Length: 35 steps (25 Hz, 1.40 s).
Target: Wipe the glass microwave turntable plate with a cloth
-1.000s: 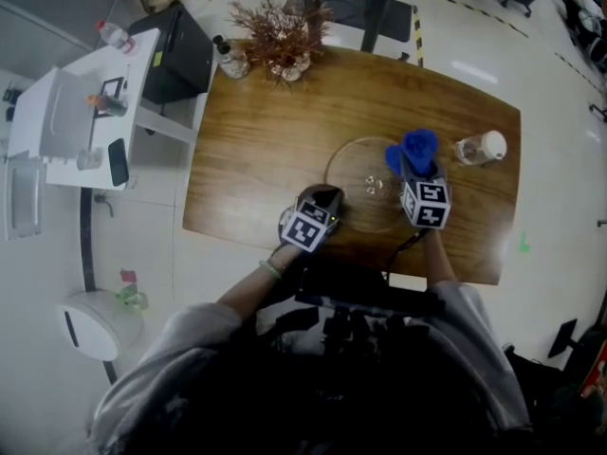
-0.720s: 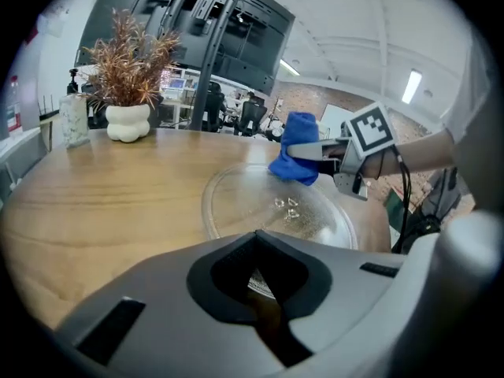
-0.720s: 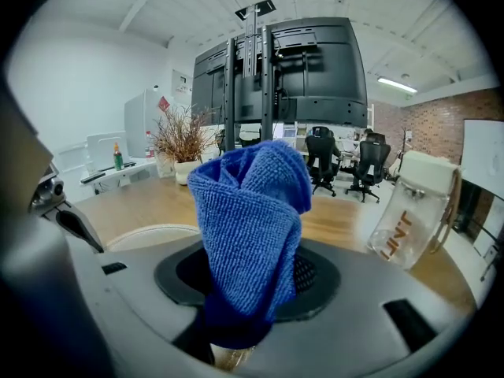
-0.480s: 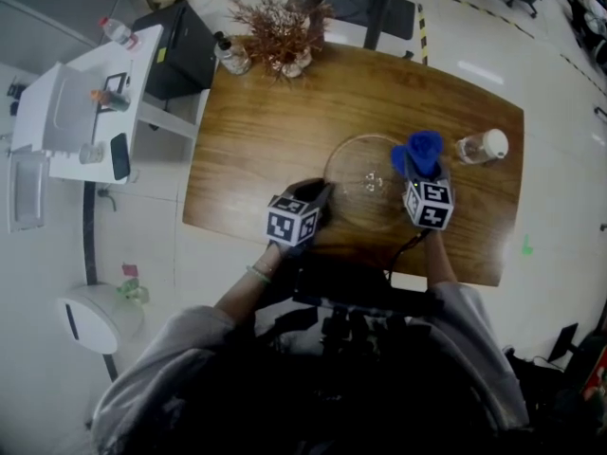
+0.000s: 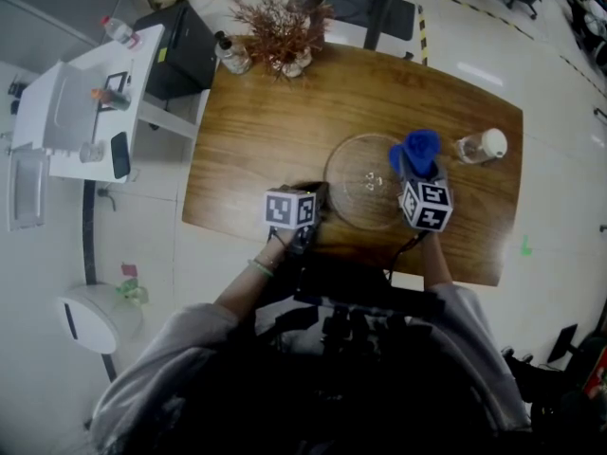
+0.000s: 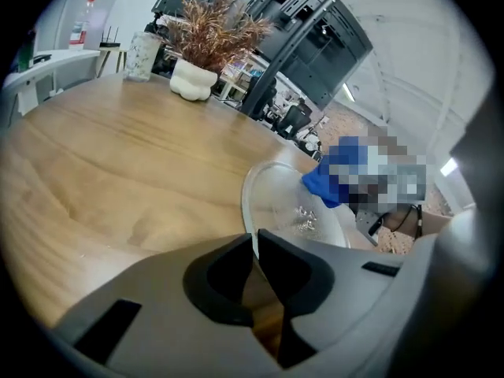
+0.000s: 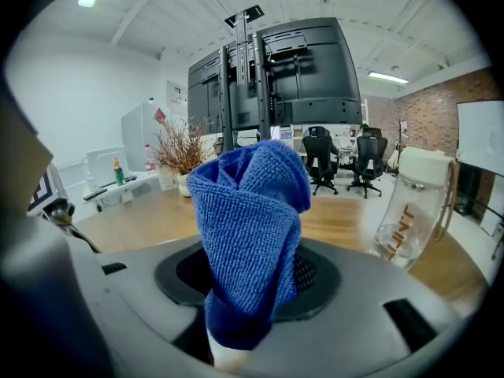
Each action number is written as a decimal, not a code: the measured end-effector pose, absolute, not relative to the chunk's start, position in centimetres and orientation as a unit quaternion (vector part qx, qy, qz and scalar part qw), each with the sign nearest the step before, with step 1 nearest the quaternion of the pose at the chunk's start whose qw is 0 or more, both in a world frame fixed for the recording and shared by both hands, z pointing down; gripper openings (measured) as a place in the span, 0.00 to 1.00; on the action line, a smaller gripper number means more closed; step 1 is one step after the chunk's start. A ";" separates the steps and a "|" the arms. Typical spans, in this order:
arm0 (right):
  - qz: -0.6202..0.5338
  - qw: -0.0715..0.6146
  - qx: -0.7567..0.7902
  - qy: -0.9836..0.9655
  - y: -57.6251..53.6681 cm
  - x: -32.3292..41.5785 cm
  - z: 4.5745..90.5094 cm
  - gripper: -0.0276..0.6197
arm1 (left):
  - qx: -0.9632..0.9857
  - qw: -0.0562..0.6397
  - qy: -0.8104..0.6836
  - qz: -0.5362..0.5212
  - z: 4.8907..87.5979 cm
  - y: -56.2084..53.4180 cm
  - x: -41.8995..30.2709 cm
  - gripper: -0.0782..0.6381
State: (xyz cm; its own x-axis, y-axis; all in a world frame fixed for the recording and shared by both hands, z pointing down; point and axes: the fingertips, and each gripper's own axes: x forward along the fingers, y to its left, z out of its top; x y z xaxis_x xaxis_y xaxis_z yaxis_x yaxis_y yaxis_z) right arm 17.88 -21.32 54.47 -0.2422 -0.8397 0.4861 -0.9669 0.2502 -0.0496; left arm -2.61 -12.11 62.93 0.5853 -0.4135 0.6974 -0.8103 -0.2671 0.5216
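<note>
Orange vertical lettering on the clear bottle [image 7: 413, 211], too warped and small for a sure reading

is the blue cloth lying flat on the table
No, the cloth is clamped upright between the jaws of the right hand-held gripper.

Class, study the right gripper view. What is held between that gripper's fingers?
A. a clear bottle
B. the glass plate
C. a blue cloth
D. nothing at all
C: the blue cloth stands clamped in the right gripper. The clear bottle stands apart to one side, and the glass plate has its rim in the left gripper.
</note>
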 end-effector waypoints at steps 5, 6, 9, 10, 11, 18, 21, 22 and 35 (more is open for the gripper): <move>0.172 0.148 0.543 -0.808 -20.8 11.9 52.2 0.34 | 0.766 0.453 -0.398 0.221 62.9 -12.3 -2.1 0.15; 0.168 0.149 0.532 -0.817 -20.6 10.4 52.1 0.34 | 0.768 0.448 -0.400 0.223 62.8 -12.3 -2.1 0.15; 0.165 0.161 0.499 -0.835 -20.3 6.4 52.8 0.34 | 0.771 0.437 -0.405 0.226 62.8 -12.2 -2.0 0.15; 0.165 0.166 0.489 -0.840 -20.2 5.3 53.2 0.34 | 0.771 0.436 -0.406 0.226 62.8 -12.1 -2.0 0.15; 0.166 0.173 0.479 -0.845 -20.0 4.2 53.7 0.34 | 0.772 0.434 -0.407 0.226 62.8 -12.2 -2.0 0.15; 0.156 0.215 0.475 -0.839 -18.4 4.2 56.0 0.34 | 0.780 0.420 -0.402 0.233 62.8 -12.0 -1.6 0.15; 0.156 0.217 0.500 -0.824 -18.4 7.1 55.9 0.34 | 0.779 0.419 -0.402 0.236 62.9 -12.0 -2.0 0.15; 0.158 0.217 0.508 -0.818 -18.4 8.2 55.7 0.34 | 0.778 0.420 -0.402 0.237 62.9 -12.0 -2.0 0.15; 0.146 0.234 0.604 -0.748 -16.4 21.6 55.0 0.34 | 0.777 0.426 -0.399 0.235 62.9 -12.0 -2.0 0.15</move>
